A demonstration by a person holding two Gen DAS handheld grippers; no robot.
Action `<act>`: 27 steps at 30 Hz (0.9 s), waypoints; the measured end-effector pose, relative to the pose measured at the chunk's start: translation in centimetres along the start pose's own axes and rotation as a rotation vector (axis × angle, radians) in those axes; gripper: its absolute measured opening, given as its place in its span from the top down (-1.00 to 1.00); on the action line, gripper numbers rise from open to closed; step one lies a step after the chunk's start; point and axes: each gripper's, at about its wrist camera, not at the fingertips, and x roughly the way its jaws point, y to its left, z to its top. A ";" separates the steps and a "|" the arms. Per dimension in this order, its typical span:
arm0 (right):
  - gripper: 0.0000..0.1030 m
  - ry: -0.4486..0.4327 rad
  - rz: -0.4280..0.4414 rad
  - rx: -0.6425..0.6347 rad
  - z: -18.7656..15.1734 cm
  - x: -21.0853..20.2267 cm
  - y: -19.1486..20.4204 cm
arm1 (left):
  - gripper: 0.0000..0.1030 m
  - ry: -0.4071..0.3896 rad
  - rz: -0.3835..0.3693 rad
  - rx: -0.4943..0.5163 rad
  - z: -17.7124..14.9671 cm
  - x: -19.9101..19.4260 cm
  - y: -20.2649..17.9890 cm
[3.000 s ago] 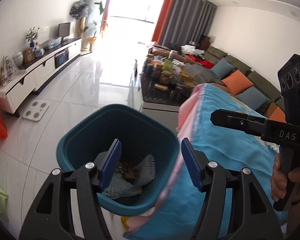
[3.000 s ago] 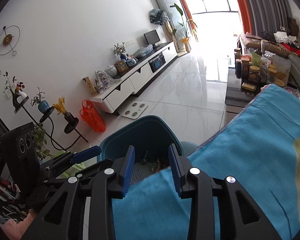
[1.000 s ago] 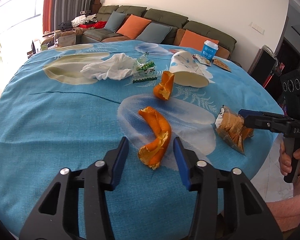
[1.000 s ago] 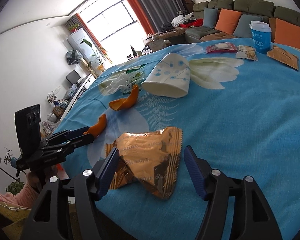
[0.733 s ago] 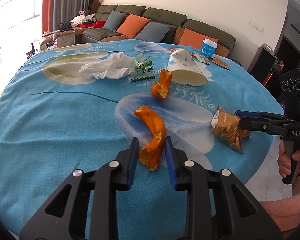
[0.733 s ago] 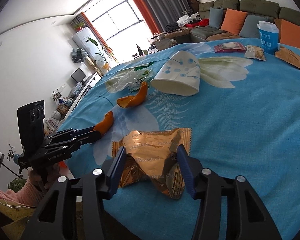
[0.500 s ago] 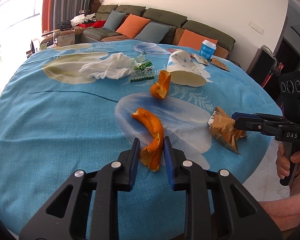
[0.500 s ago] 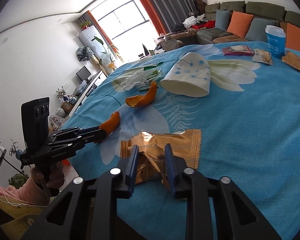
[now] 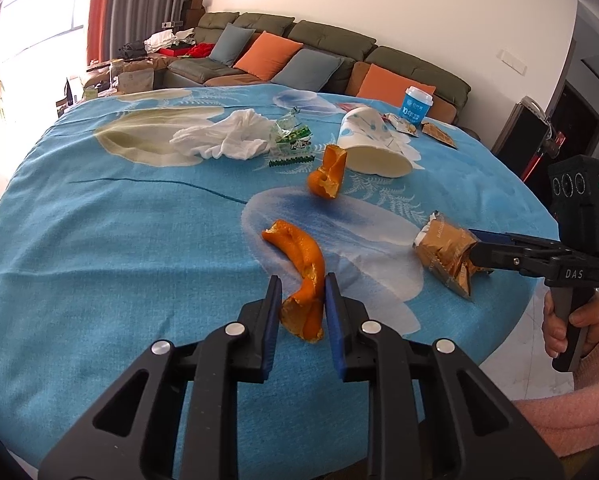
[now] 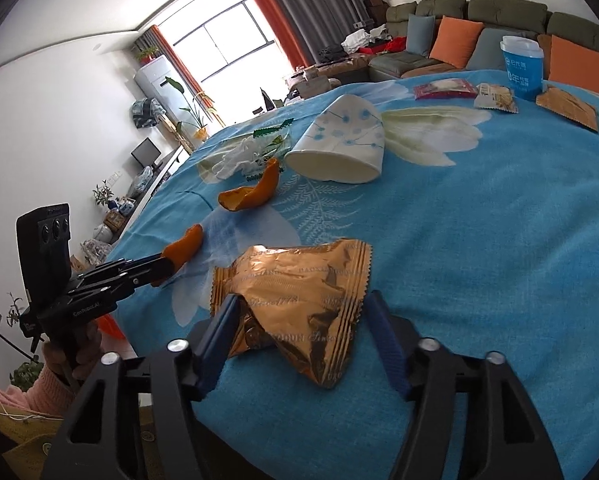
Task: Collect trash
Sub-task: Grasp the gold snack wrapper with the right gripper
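My left gripper (image 9: 301, 290) is shut on a long orange peel (image 9: 301, 264) near the front edge of the blue-clothed table (image 9: 119, 248); the peel also shows in the right wrist view (image 10: 185, 246). My right gripper (image 10: 299, 316) stands open around a crumpled gold snack wrapper (image 10: 299, 292), its blue fingers (image 10: 381, 330) on either side of it. In the left wrist view the wrapper (image 9: 445, 252) lies at the right gripper's tips (image 9: 479, 246). A second orange peel (image 9: 327, 176) lies further in.
A tipped white paper cup (image 9: 371, 148), a crumpled white tissue (image 9: 227, 138) and a green wrapper (image 9: 291, 136) lie mid-table. A blue cup (image 10: 523, 66) and small snack packets (image 10: 495, 98) stand at the far edge. A sofa (image 9: 319, 56) is behind.
Both grippers left the bin and came to the table. My left gripper closed on the long peel. My right gripper closed on the gold wrapper, then opened wide again around it.
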 end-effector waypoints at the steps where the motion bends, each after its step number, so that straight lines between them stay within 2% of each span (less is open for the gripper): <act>1: 0.22 0.006 0.015 0.007 0.0 0.2 -0.1 | 0.58 0.001 -0.001 -0.001 0.0 0.0 0.0; 3: 0.44 0.006 0.028 0.014 -0.1 0.3 -0.2 | 0.62 0.002 -0.003 0.000 -0.1 -0.1 0.0; 7: 0.55 -0.005 0.034 -0.004 0.0 0.3 0.3 | 0.66 -0.003 -0.005 -0.002 -0.1 -0.4 0.1; 12: 0.60 -0.022 0.052 -0.050 0.5 0.2 1.8 | 0.74 -0.018 0.001 0.002 -0.1 -0.9 0.0; 27: 0.60 -0.015 0.178 -0.139 2.4 3.3 6.6 | 0.75 -0.080 0.060 -0.030 -0.3 -4.6 1.8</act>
